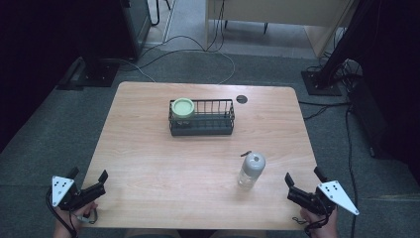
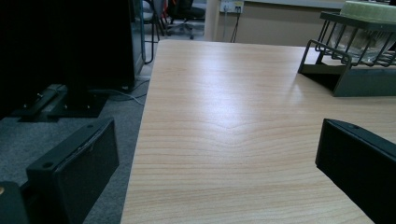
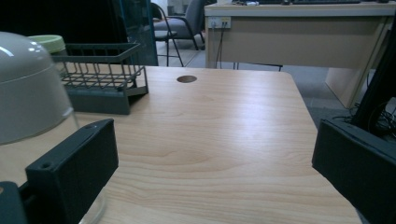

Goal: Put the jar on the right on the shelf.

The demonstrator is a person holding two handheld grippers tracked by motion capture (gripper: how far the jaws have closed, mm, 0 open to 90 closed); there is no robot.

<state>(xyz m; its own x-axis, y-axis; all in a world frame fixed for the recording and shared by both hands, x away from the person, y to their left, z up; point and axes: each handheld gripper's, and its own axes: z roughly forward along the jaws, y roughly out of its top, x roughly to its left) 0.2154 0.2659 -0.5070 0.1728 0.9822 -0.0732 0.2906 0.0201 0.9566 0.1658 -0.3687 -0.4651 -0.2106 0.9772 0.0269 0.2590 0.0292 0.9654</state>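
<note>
Lower left of the high view: the left gripper (image 1: 90,183) rests at the near-left corner of the table (image 1: 148,168), held in a hand (image 1: 74,210) that enters from the bottom edge. Its jaws stand apart with nothing between them; the left gripper view confirms this, showing bare wood in the gap. It is parked well away from every object, which suggests a waiting stance rather than a reach.

Centre, upper half: a dark wire basket (image 1: 201,118) sits on the table. A jar with a pale green lid (image 1: 183,107) stands upright in its left end, and the rest of the basket appears vacant. That vacancy reads as room kept for a second container.

Right of centre, lower half: a clear bottle with a grey cap (image 1: 251,170) stands upright on the wood, well apart from the basket and nearest to the right-hand tool. Judged the item to be handled.

Lower right: the right gripper (image 1: 302,183) sits at the near-right corner, jaws apart and empty, pointing roughly toward the bottle. In the right gripper view the bottle (image 3: 28,88) looms just left of the left jaw, outside the gap, so realignment appears needed before closing.
</note>
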